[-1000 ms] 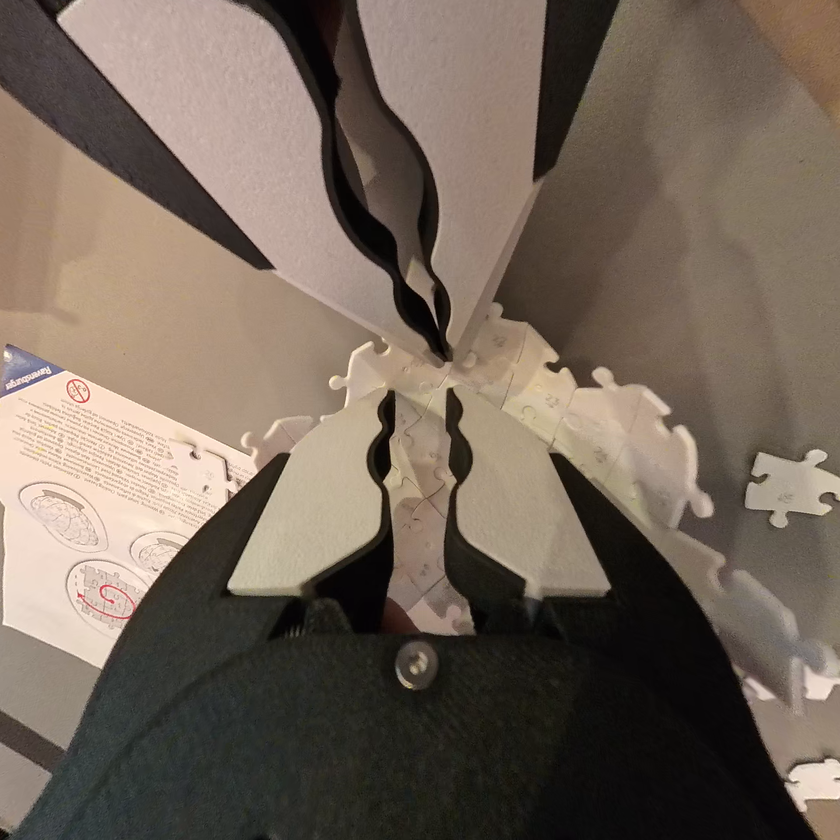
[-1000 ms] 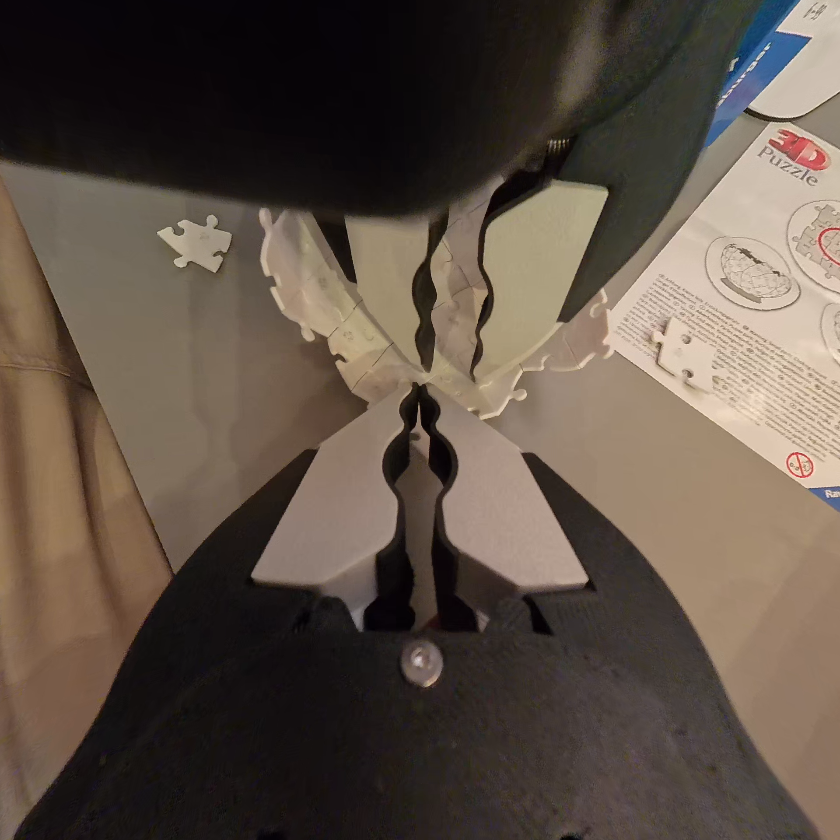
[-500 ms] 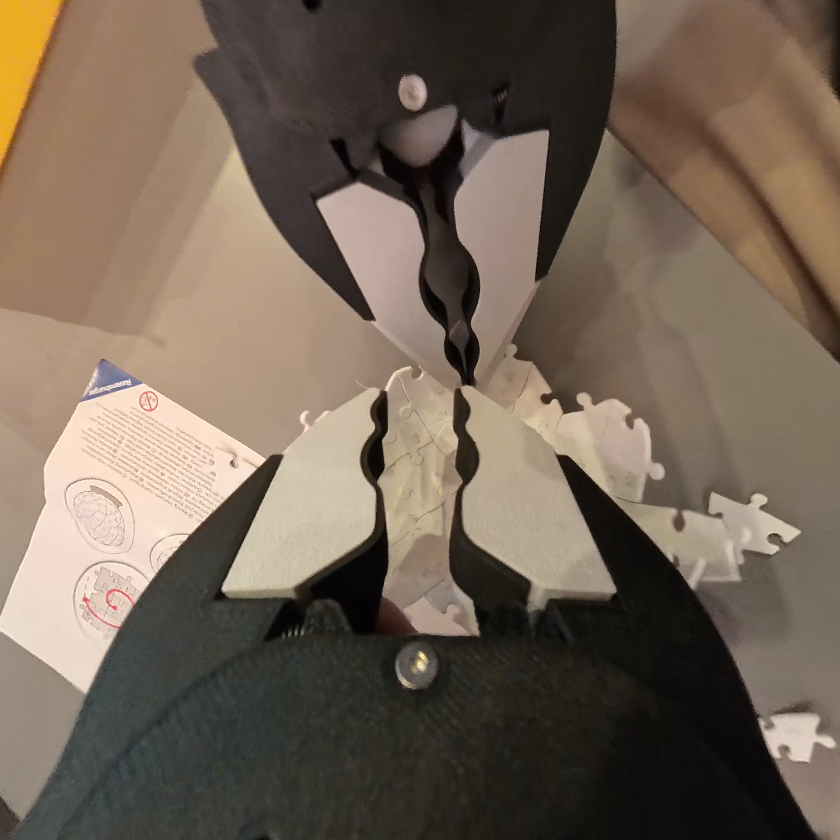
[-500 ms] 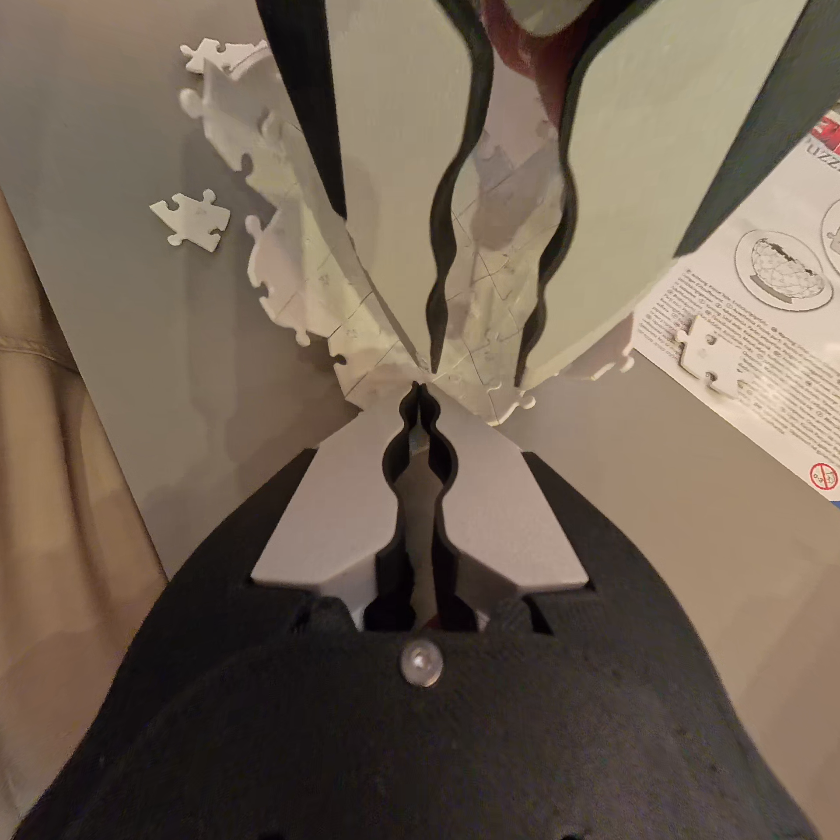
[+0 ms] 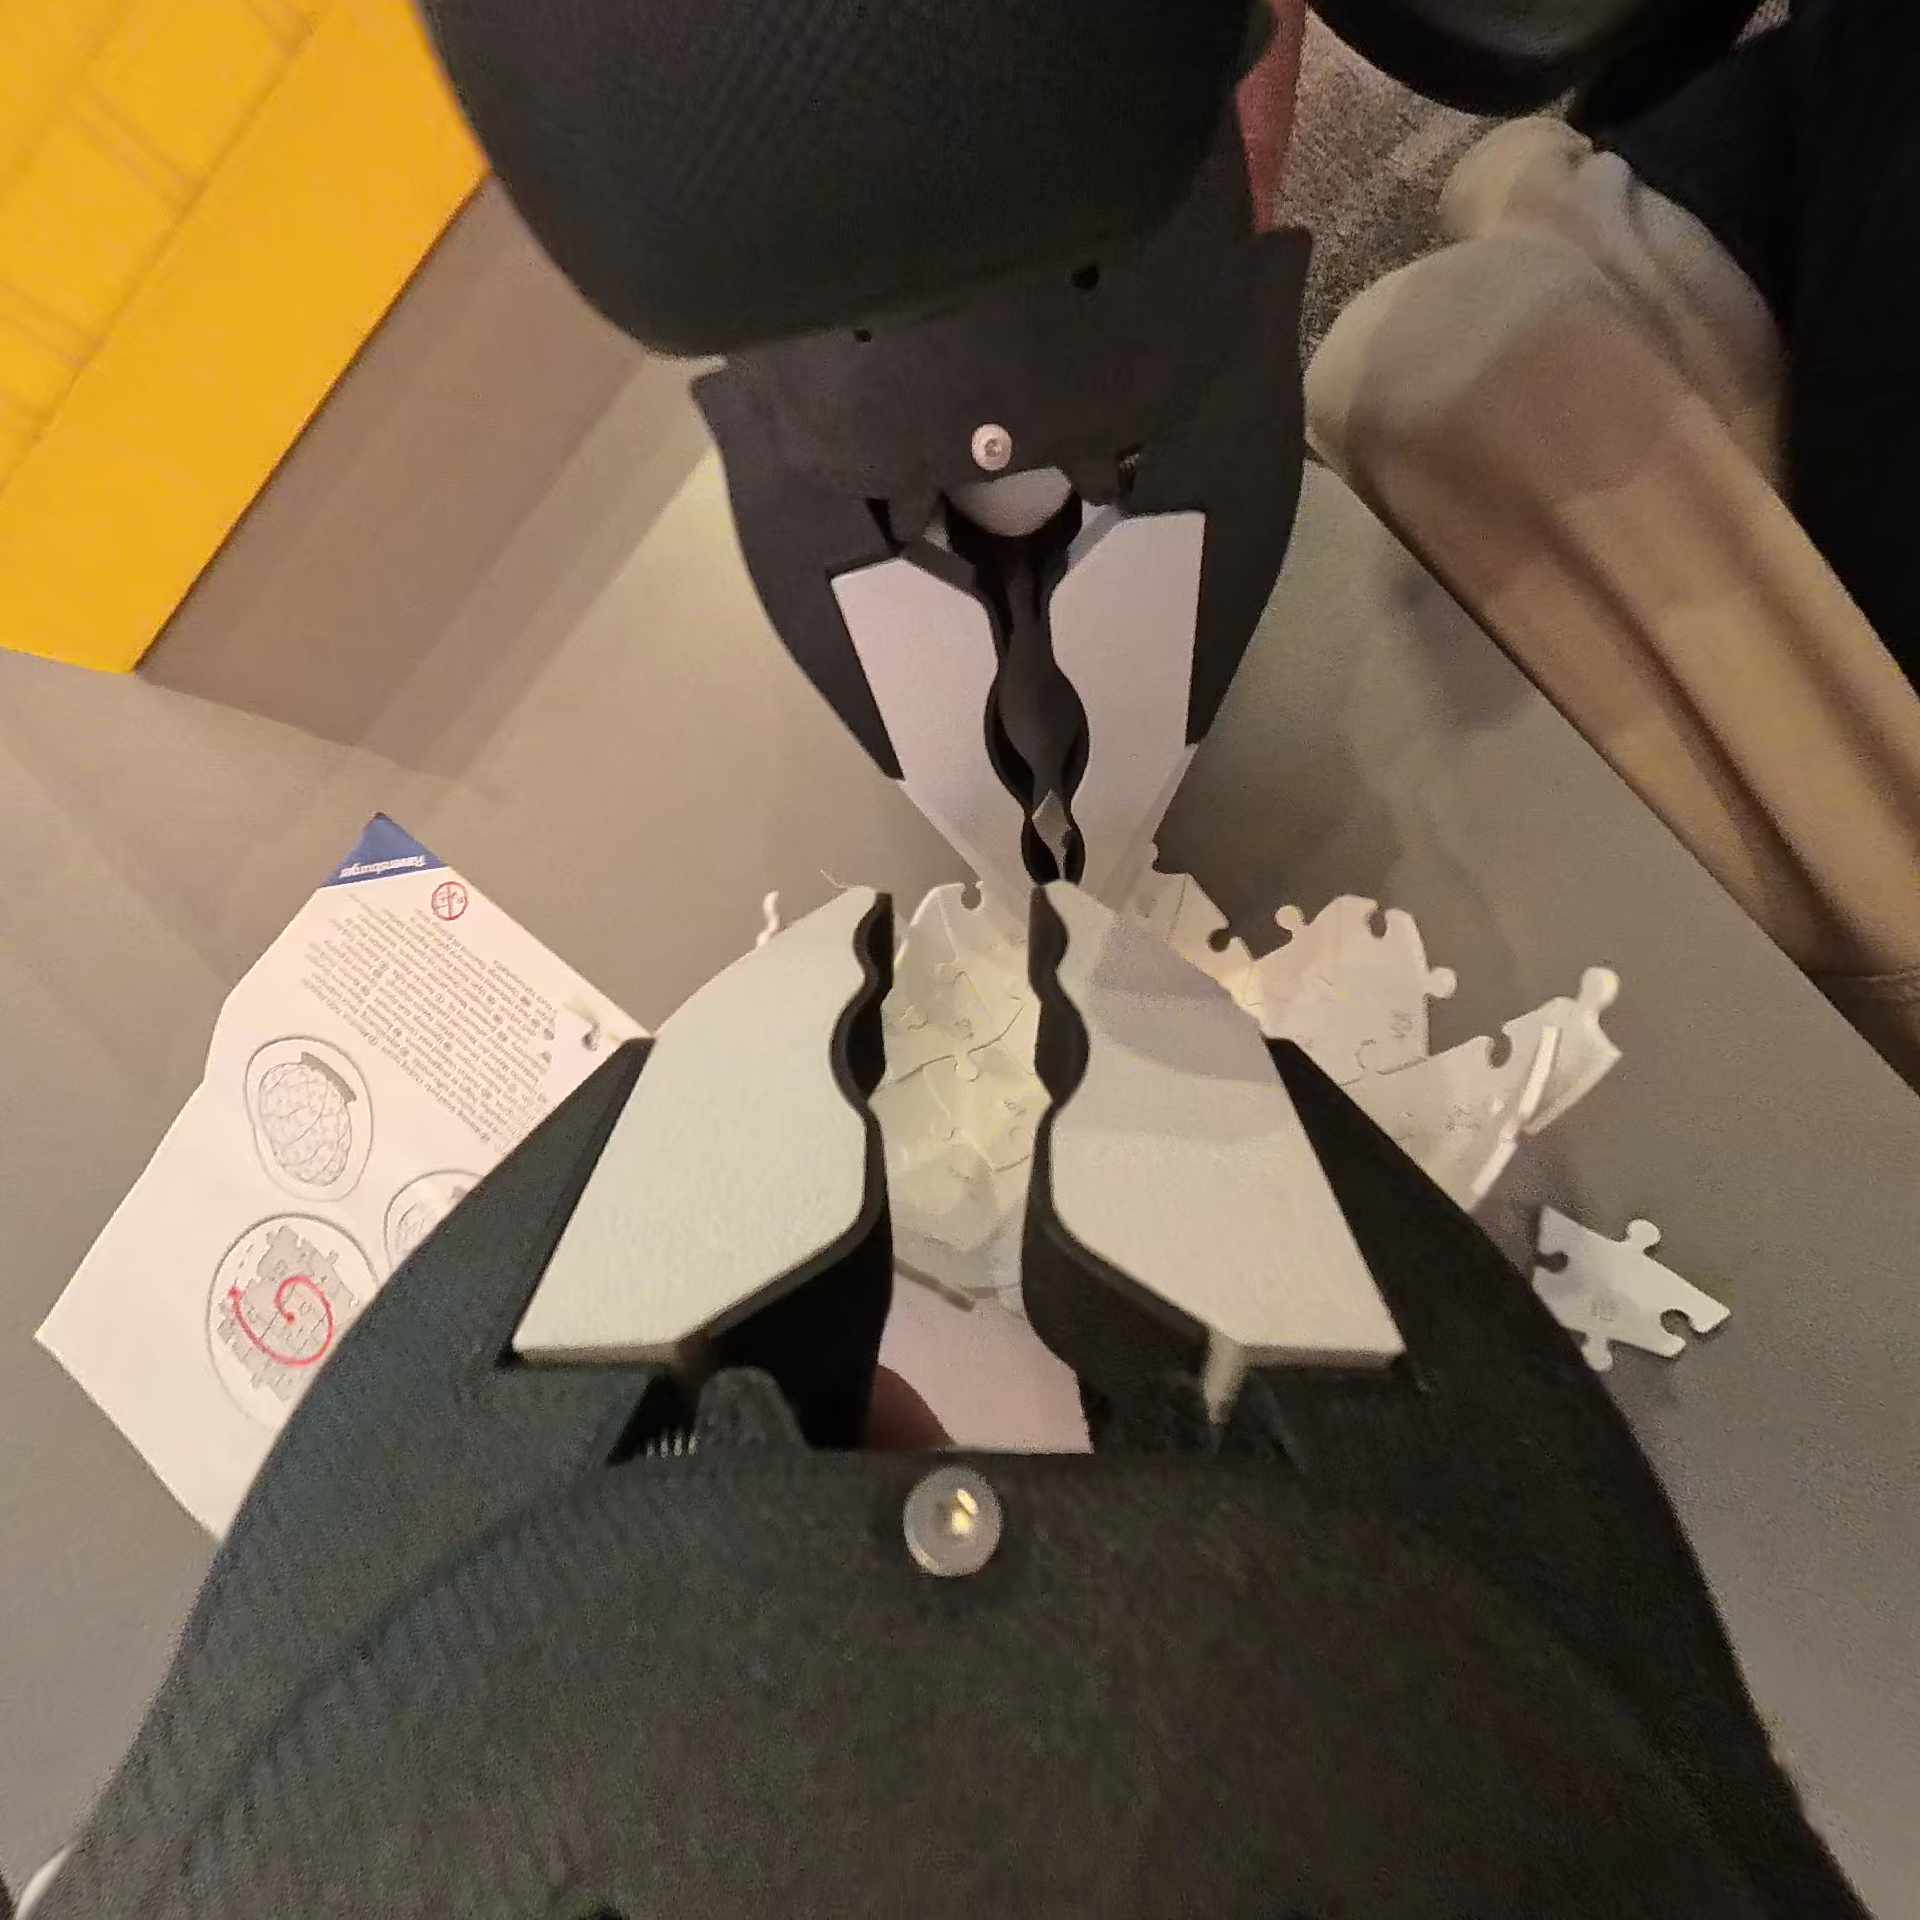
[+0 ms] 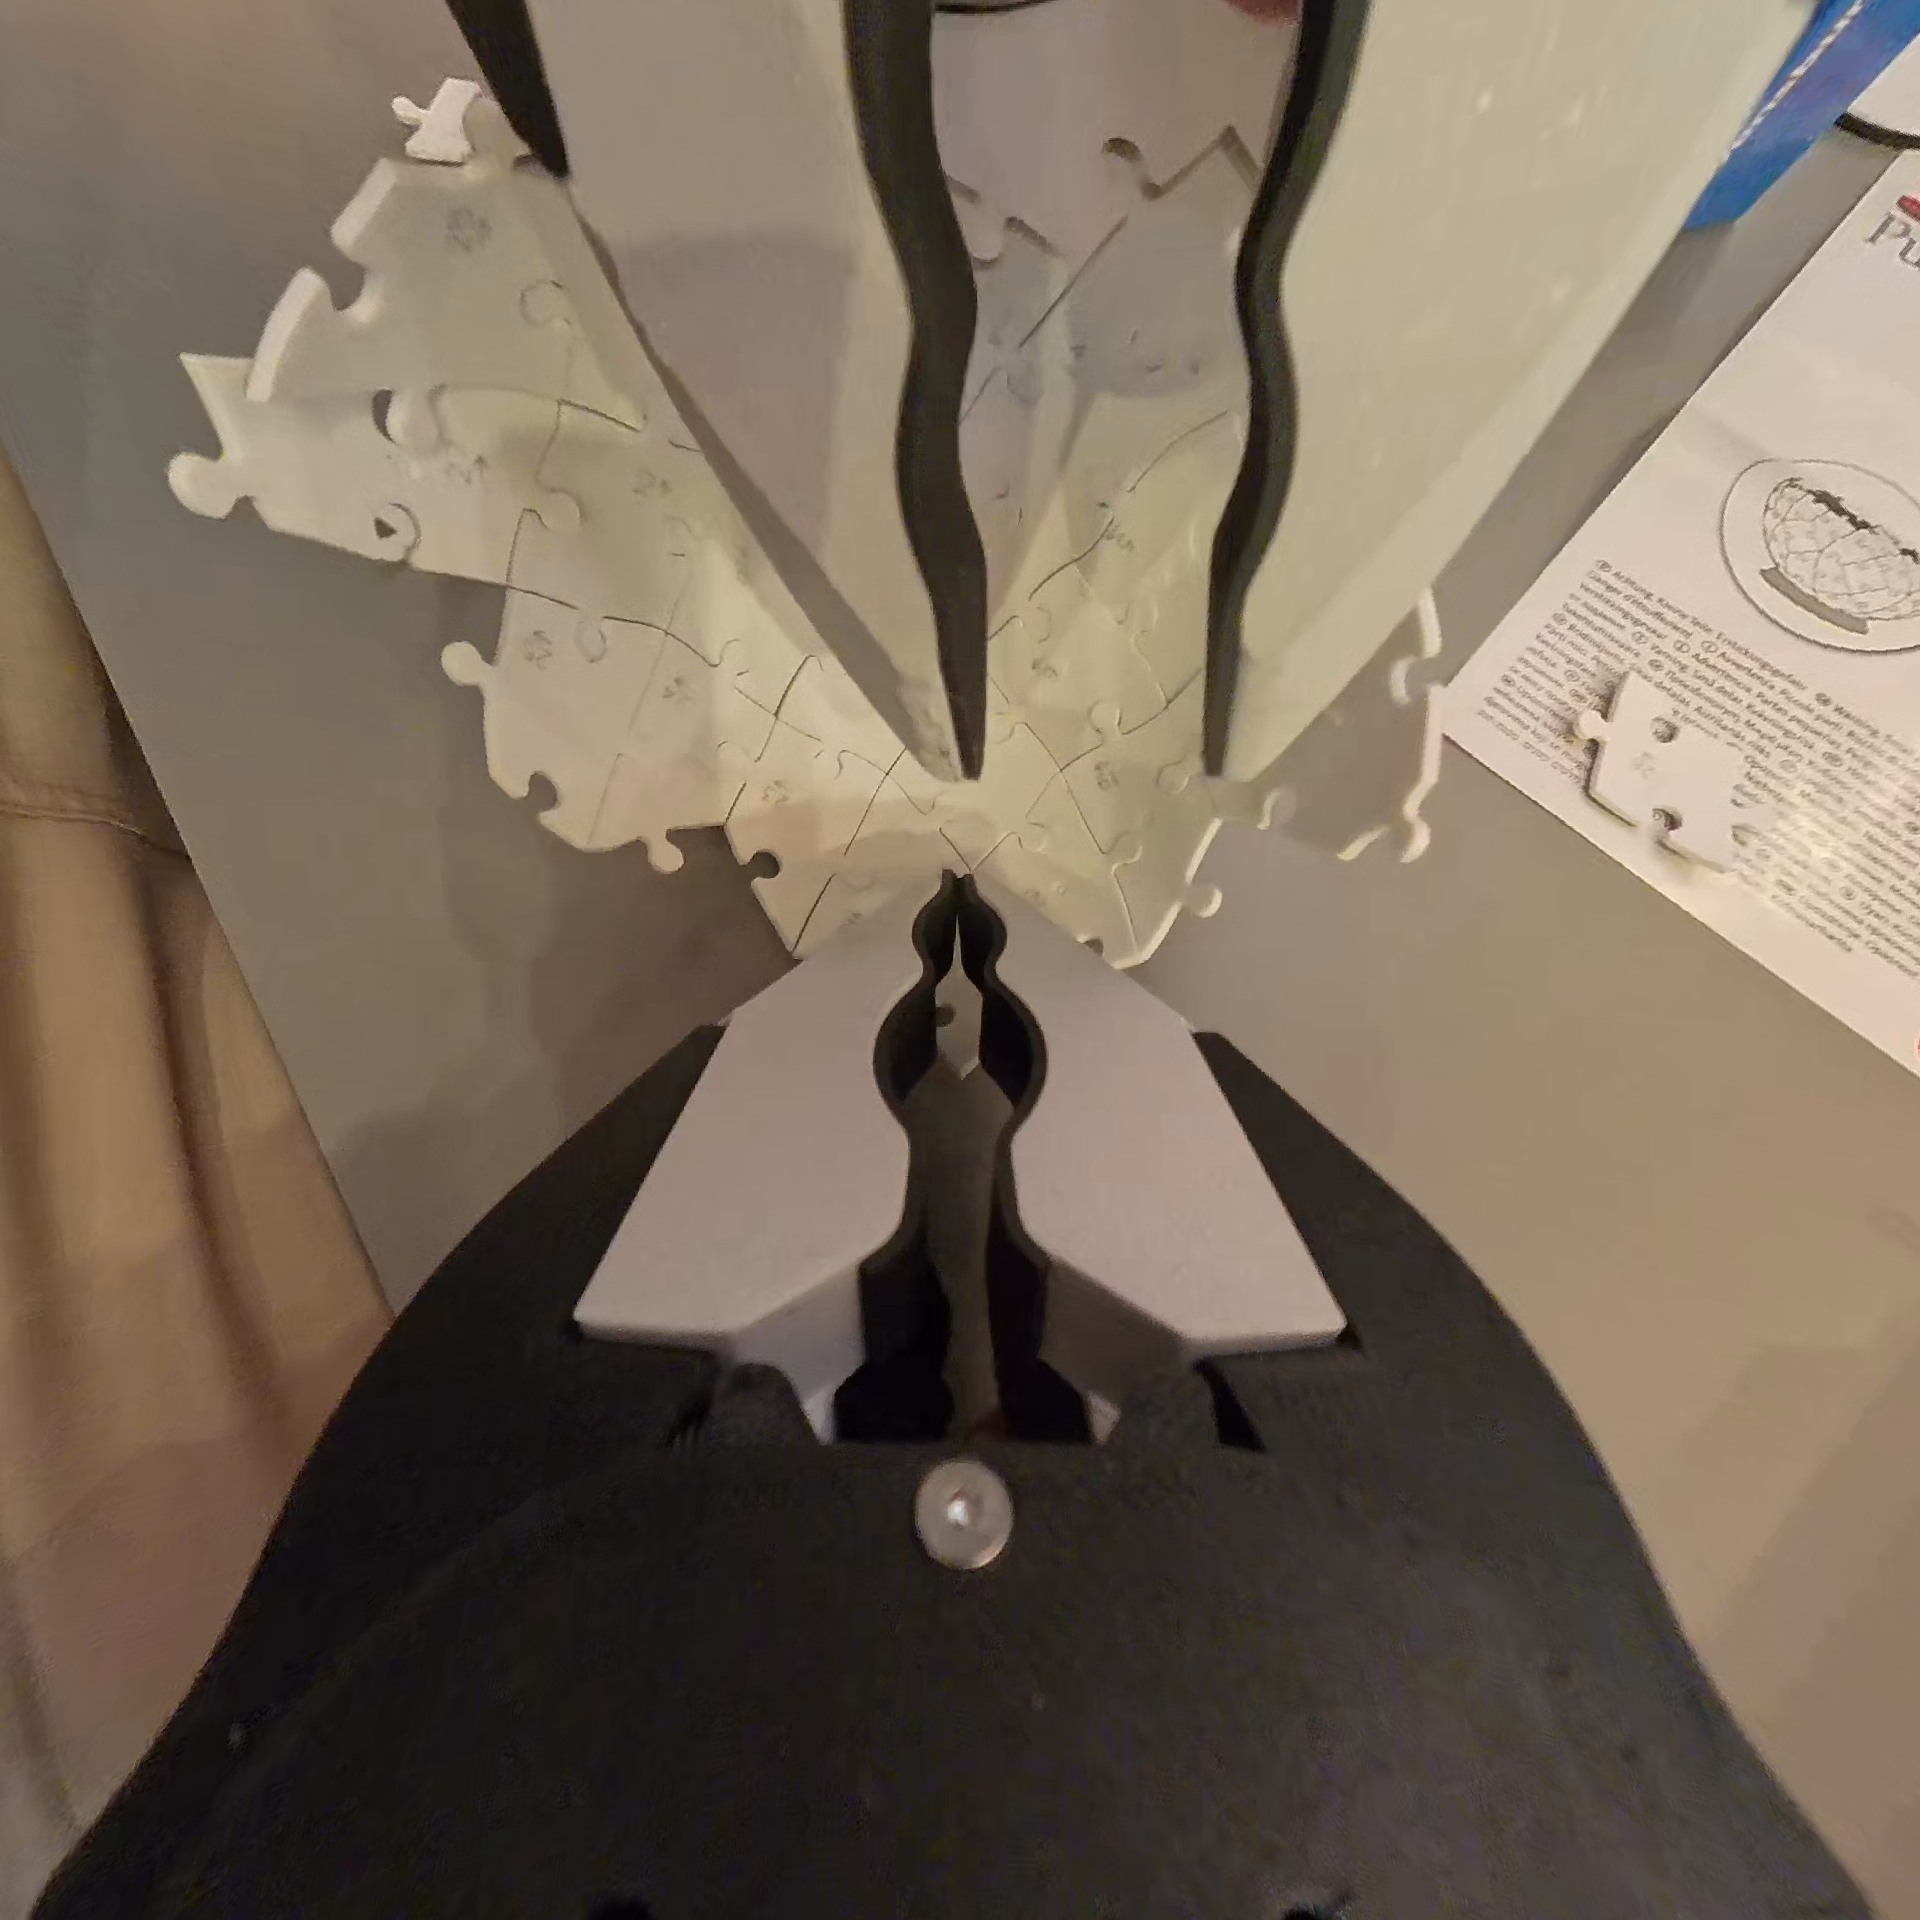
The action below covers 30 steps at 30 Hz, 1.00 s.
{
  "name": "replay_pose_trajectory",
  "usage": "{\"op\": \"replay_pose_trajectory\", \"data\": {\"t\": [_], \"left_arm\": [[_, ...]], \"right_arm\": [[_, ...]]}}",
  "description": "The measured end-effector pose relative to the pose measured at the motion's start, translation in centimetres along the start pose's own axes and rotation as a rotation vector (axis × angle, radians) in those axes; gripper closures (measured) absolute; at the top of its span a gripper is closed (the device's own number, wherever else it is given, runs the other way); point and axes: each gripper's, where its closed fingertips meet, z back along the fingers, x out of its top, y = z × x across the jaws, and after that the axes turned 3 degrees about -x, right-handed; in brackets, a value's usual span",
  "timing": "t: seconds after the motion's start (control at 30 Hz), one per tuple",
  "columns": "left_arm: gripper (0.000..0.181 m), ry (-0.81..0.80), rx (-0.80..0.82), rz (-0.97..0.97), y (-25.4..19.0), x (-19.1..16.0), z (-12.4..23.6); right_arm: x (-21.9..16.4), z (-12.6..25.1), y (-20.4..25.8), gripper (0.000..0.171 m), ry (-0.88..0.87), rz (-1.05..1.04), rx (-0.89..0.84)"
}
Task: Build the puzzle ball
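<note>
My right gripper point(image 6: 956, 883) pinches the near edge of the curved white puzzle section point(image 6: 644, 623), fingers pressed together. My left gripper point(image 5: 961, 904), facing it, clamps that section across a wider gap. Instruction sheet point(image 6: 1714, 623) lies beside the section, one loose piece point(image 6: 1652, 769) on it.

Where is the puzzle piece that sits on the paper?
In the right wrist view, the loose puzzle piece lies at the right on the instruction sheet, just right of the part-built puzzle ball and below the bowl drawing.
</note>
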Motion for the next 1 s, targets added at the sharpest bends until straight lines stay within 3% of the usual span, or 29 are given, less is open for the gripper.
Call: {"op": "replay_pose_trajectory", "data": {"t": [0.23,1.0], "left_arm": [[0.156,-0.009,0.028,0.057,0.1,-0.5,0.8],[0.156,0.009,0.000,0.182,-0.8,-2.6,-0.3]], "right_arm": [[-0.1,0.0,0.0,0.171,0.002,-0.106,0.042],[-0.8,1.1,-1.0,0.171,0.035,-0.058,-0.031]]}}
